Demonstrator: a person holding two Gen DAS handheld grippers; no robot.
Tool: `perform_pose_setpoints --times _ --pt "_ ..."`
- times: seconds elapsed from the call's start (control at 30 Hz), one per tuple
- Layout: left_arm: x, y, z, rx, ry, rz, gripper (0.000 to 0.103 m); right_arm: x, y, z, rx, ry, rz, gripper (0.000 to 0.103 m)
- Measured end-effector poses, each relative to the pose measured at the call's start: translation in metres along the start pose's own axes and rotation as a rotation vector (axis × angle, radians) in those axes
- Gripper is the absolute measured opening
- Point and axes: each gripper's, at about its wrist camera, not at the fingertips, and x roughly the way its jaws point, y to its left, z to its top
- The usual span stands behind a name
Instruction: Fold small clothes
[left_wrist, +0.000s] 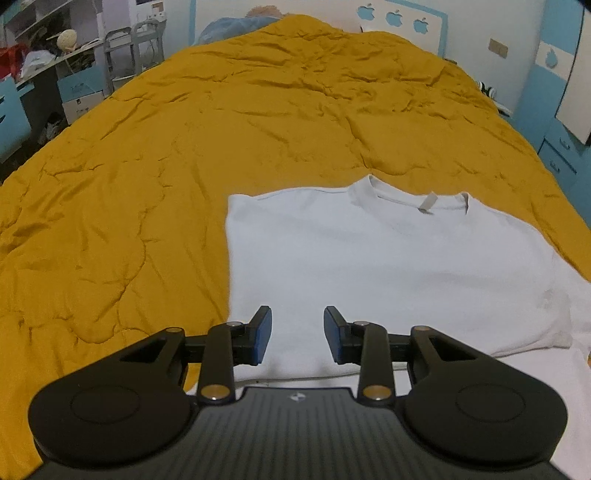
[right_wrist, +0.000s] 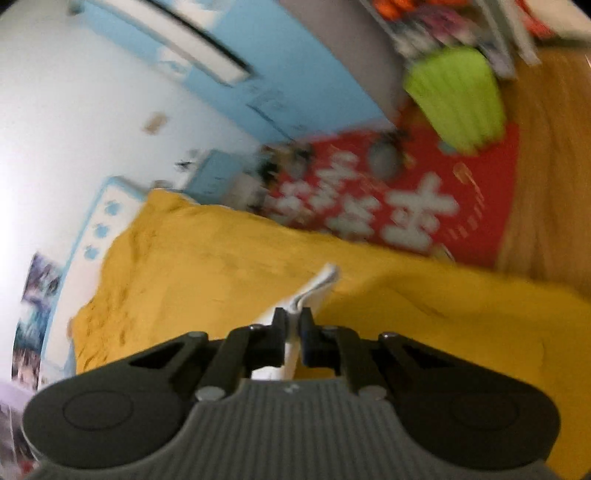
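A white T-shirt (left_wrist: 388, 266) lies on the mustard yellow quilt (left_wrist: 184, 155), collar away from me, its left side folded in to a straight edge. My left gripper (left_wrist: 297, 338) is open and empty, low over the shirt's near hem. In the tilted, blurred right wrist view, my right gripper (right_wrist: 293, 325) is shut on a fold of the white shirt fabric (right_wrist: 317, 284), lifted above the quilt (right_wrist: 221, 266); the cloth sticks out past the fingertips.
The quilt covers the whole bed. A cluttered desk and chair (left_wrist: 122, 51) stand at the left. Blue cabinets (left_wrist: 554, 110) line the right. A red mat (right_wrist: 406, 192) and a lime green bin (right_wrist: 458, 99) are on the wooden floor beside the bed.
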Motion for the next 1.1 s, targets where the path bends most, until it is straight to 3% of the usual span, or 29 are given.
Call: perform_pose_setpoints --times 0.17,0.3,0.47,0.63,0.83,1.1 --pt "-0.014 0.011 -0.001 -0.025 -0.032 -0.034 0.040 -0.047 0.136 0.019 -0.243 -0.063 0.124 0.002" --pt "-0.029 0.023 0.000 -0.027 -0.069 -0.062 0.040 -0.065 0.267 0.003 -0.430 -0.071 0.216 0.002" --pt "-0.047 0.050 0.004 -0.074 -0.106 -0.087 0.040 -0.066 0.418 -0.065 -0.592 -0.028 0.333 0.002" --pt "-0.062 0.080 0.012 -0.106 -0.142 -0.098 0.039 -0.047 0.526 -0.165 -0.681 0.056 0.411 0.002" --pt "-0.068 0.108 0.024 -0.121 -0.175 -0.117 0.039 0.010 0.581 -0.312 -0.709 0.198 0.430 0.002" --pt "-0.046 0.135 0.016 -0.131 -0.144 -0.121 0.039 0.091 0.545 -0.517 -0.747 0.444 0.367 0.002"
